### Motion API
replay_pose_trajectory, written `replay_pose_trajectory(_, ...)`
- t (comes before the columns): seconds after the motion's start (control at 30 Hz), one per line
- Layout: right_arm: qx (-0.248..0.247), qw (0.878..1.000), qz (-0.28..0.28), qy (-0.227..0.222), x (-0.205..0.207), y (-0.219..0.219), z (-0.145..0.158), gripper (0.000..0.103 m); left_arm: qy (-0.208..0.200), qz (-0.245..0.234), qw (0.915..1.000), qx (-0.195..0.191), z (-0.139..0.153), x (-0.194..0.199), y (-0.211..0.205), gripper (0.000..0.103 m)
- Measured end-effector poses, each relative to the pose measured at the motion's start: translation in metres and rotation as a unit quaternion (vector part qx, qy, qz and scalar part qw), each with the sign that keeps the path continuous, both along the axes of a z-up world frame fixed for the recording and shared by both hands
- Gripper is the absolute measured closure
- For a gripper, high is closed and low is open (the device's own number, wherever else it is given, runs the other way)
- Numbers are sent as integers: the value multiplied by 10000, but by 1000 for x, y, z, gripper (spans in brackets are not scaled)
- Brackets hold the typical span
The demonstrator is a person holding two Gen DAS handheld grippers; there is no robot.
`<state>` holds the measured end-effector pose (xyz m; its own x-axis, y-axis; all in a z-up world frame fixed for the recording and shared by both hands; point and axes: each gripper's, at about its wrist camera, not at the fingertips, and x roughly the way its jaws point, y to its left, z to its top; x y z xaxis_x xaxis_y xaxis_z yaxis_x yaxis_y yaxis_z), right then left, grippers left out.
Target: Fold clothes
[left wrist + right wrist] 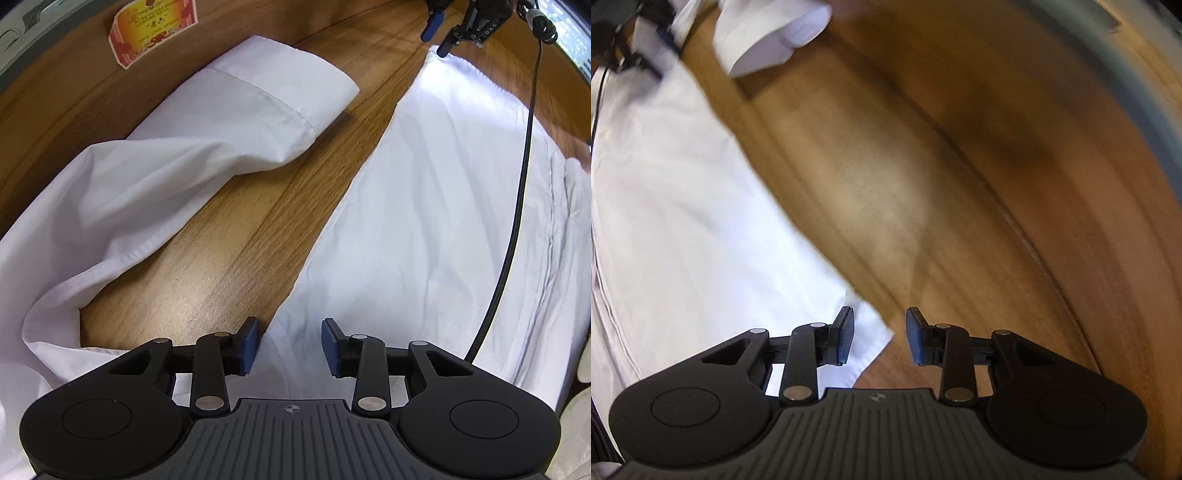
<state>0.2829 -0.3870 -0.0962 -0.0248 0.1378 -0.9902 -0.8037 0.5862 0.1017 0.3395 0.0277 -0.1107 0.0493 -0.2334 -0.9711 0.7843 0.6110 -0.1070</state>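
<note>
Left wrist view: the left tool [290,345] hangs over the white shirt's [424,206] side edge near the armpit, pads apart, gripping nothing — likely lining up a fold. The right tool [879,336], also parted and empty, straddles the hem corner. The shirt lies flat on the wooden counter [229,236], sleeve [207,125] splayed, faintly creased.

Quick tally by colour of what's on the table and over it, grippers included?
White: 1, the shirt
Red and yellow: 1, the card
Black with blue pads: 2, the left gripper and the right gripper
Black: 1, the cable
Total: 5
</note>
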Motion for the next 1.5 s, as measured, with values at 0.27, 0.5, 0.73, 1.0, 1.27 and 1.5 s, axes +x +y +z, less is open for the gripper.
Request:
replay_pose_trajectory(0.27, -22, 9992, 305, -258, -11, 12, -6, 89, -170, -39, 9998, 35, 0, -1, 0, 79)
replay_pose_trajectory(0.5, -6, 9975, 219, -674, -27, 14, 7, 102, -536, 87, 9985, -64, 17, -16, 4, 93)
replay_pose_trajectory(0.73, 276, 9913, 50, -1289, -67, 6, 53, 102, -947, 320, 9944, -339, 64, -51, 14, 94)
replay_pose_trajectory(1.0, 429, 9857, -66, -1626, -148, 7, 87, 102, -1554, -127, 9875, -232, 93, -129, -1, 94)
replay_pose_trajectory(1.27, 263, 9855, -10, -1676, -237, 15, 82, 102, -1742, -685, 9823, 46, 85, -206, -14, 94)
replay_pose_trajectory(1.5, -7, 9851, 33, -1719, -293, 25, 47, 102, -1535, -764, 9848, 268, 49, -247, -22, 94)
